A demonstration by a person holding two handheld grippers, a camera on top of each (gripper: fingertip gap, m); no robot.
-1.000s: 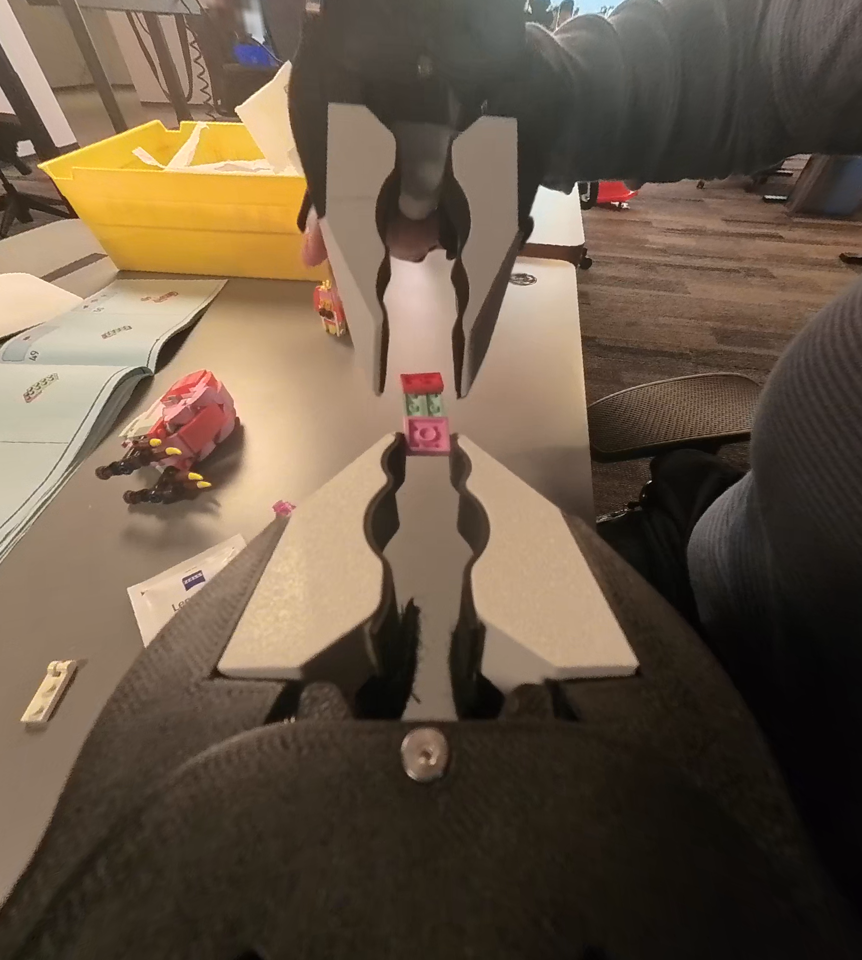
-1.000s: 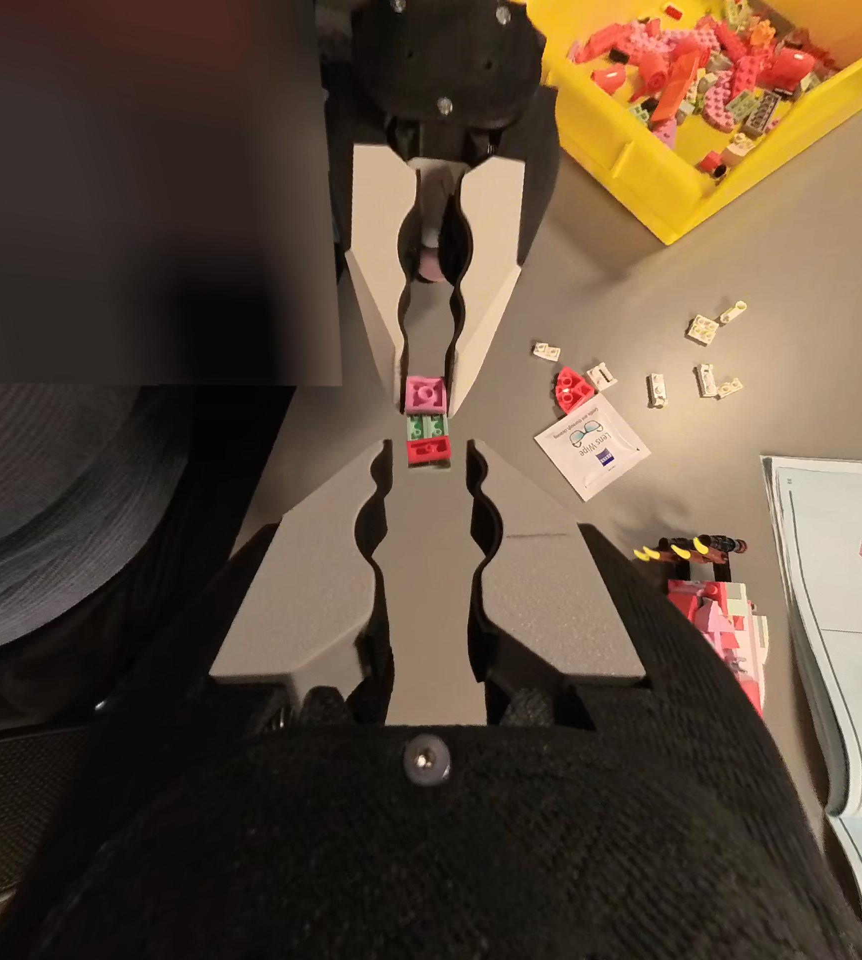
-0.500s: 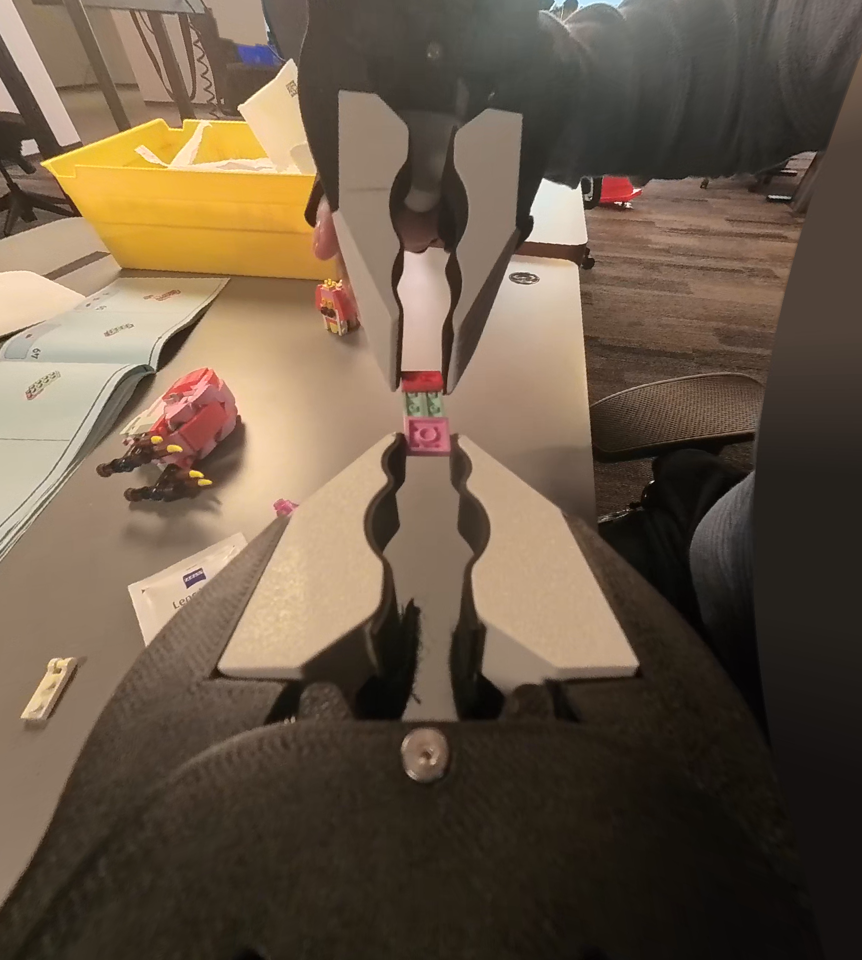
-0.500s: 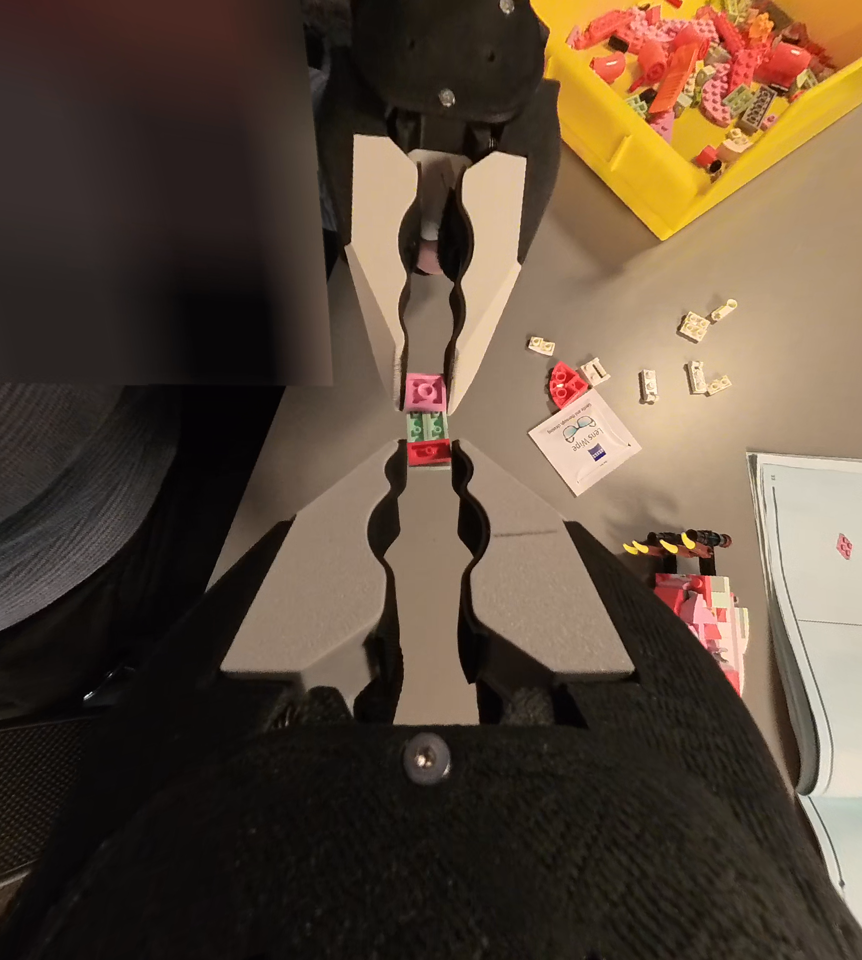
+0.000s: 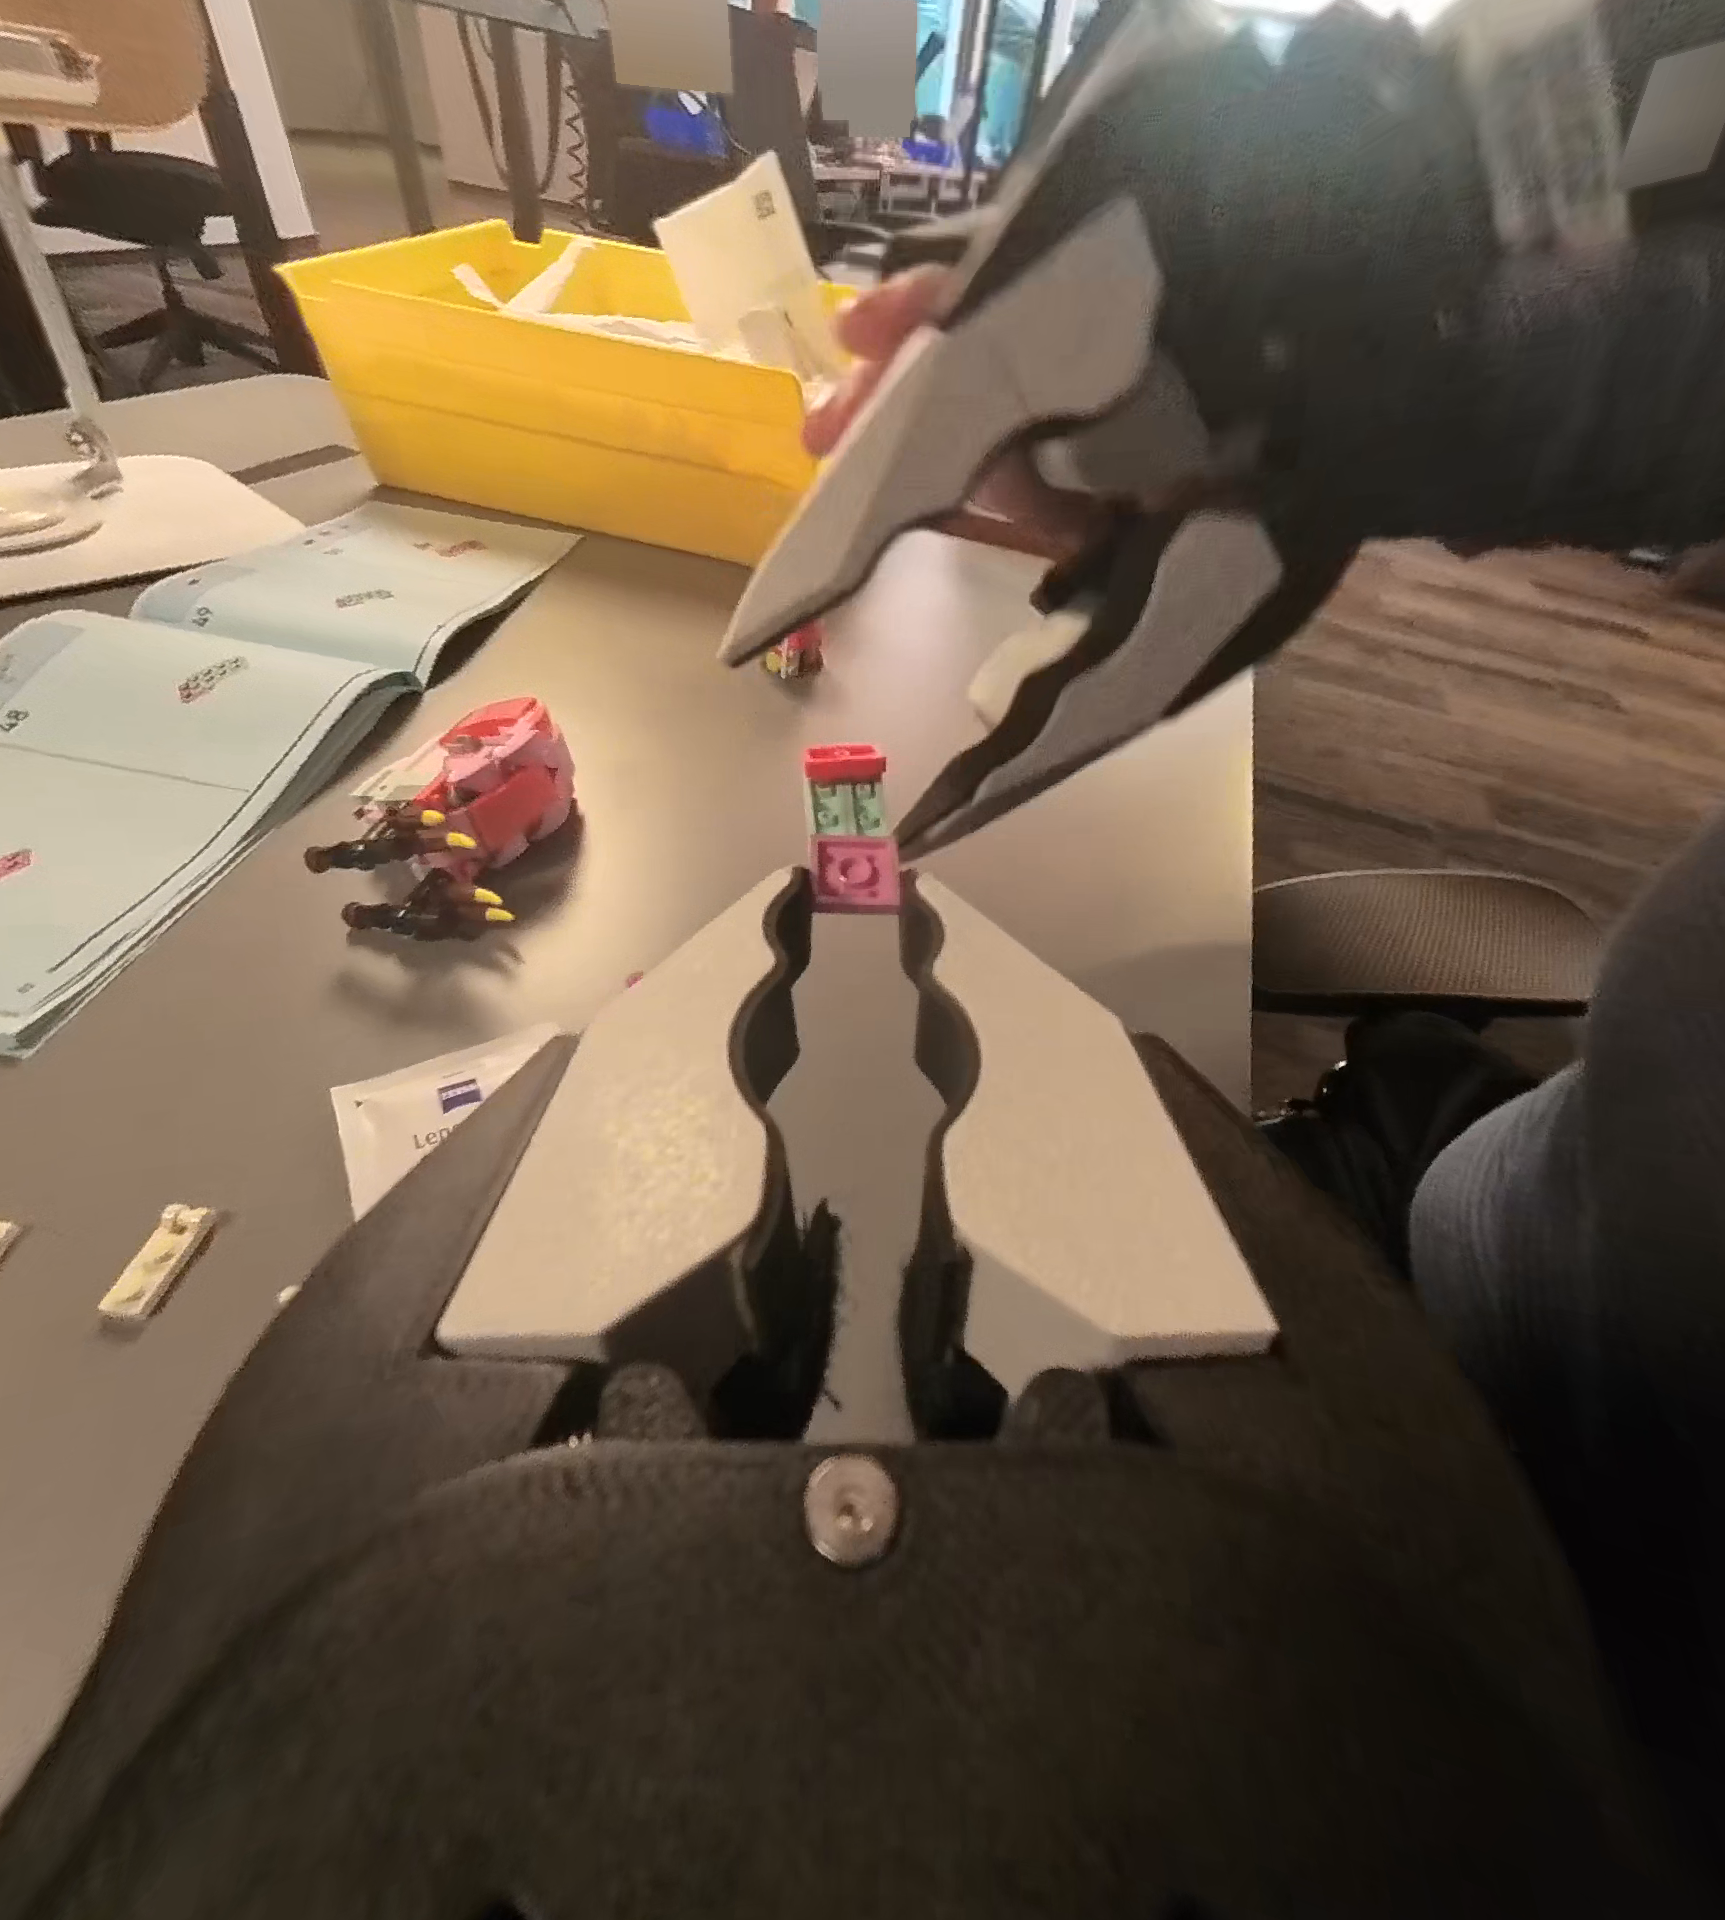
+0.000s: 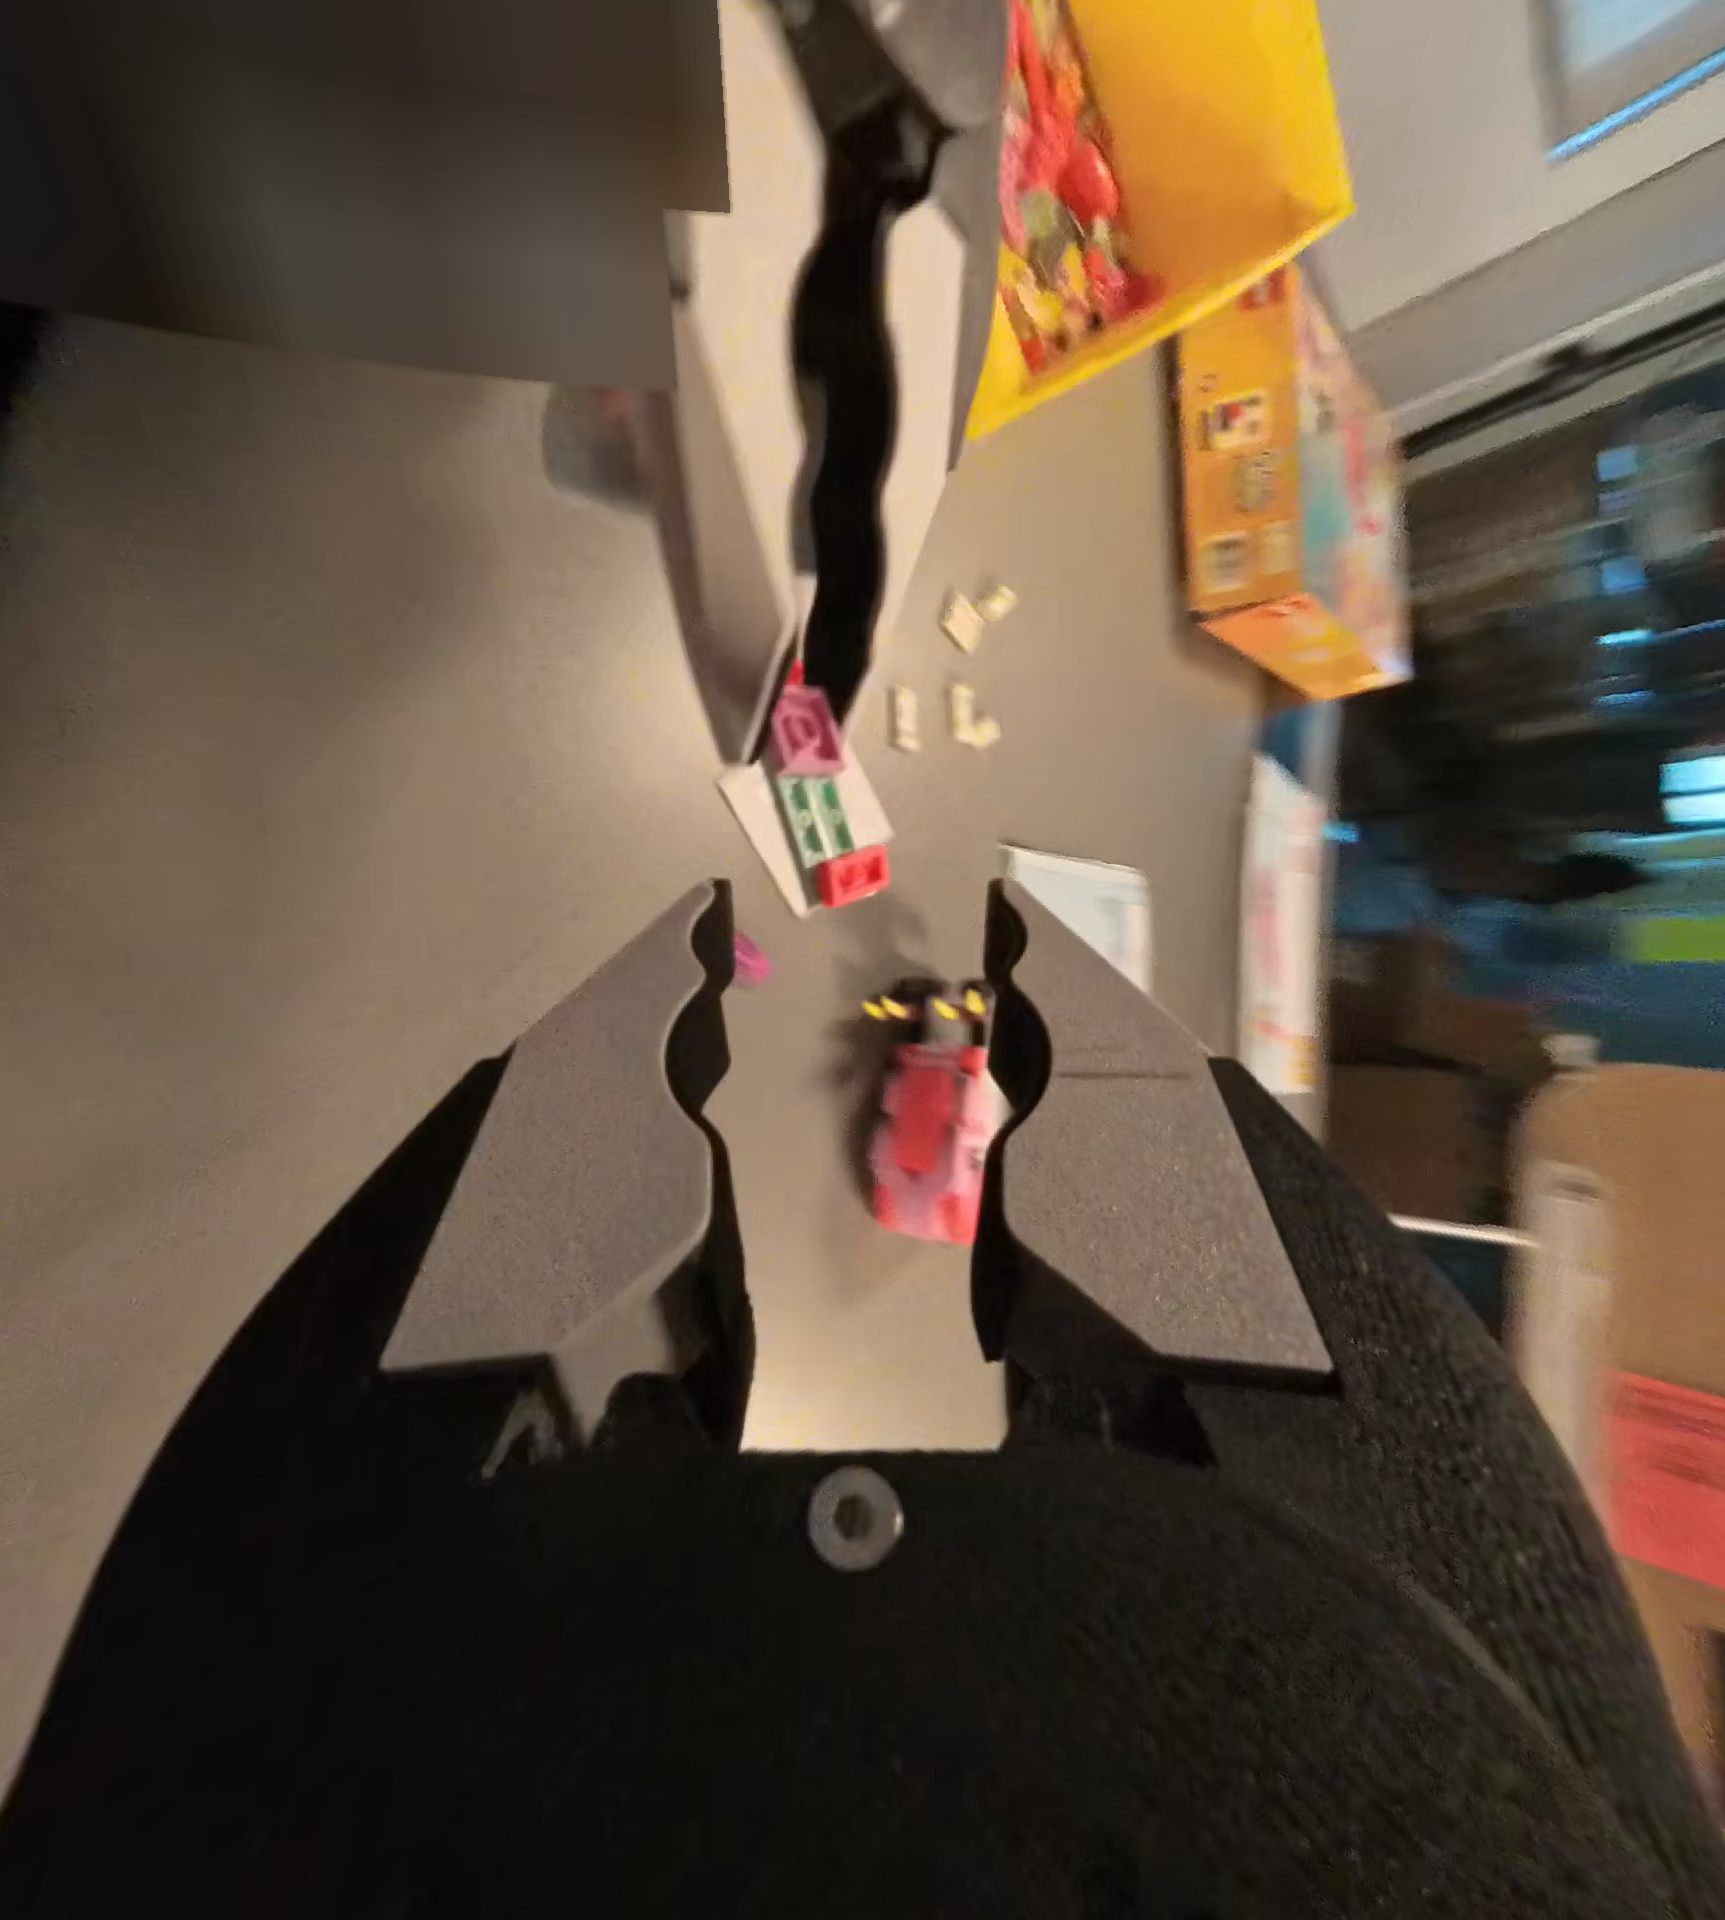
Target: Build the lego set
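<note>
My left gripper (image 5: 853, 883) is shut on the magenta end (image 5: 853, 878) of a small brick stack and holds it above the grey table (image 5: 214, 1091). The stack runs outward from magenta through green (image 5: 847, 805) to red (image 5: 842, 761). It also shows in the right wrist view (image 6: 816, 821), where the left gripper's fingers (image 6: 733, 623) clamp the magenta brick. My right gripper (image 6: 856, 904) is open and empty, just short of the stack's red end (image 6: 853, 873). In the left wrist view its fingers (image 5: 941, 457) are spread and tilted, one tip close beside the stack.
A red and pink claw model (image 5: 484, 800) lies left of the stack, also between my right fingers' line of sight (image 6: 931, 1122). There are also an open booklet (image 5: 110, 769), a yellow bin (image 5: 567, 395), a white packet (image 5: 422, 1112), cream pieces (image 5: 157, 1262), an orange box (image 6: 1284, 468) and a chair (image 5: 1409, 935). My left and right fingertips are right by each other.
My right gripper had closed on the stack's red end, then opened, let go and swung off to the side, tilted. The stack stays in my left gripper.
</note>
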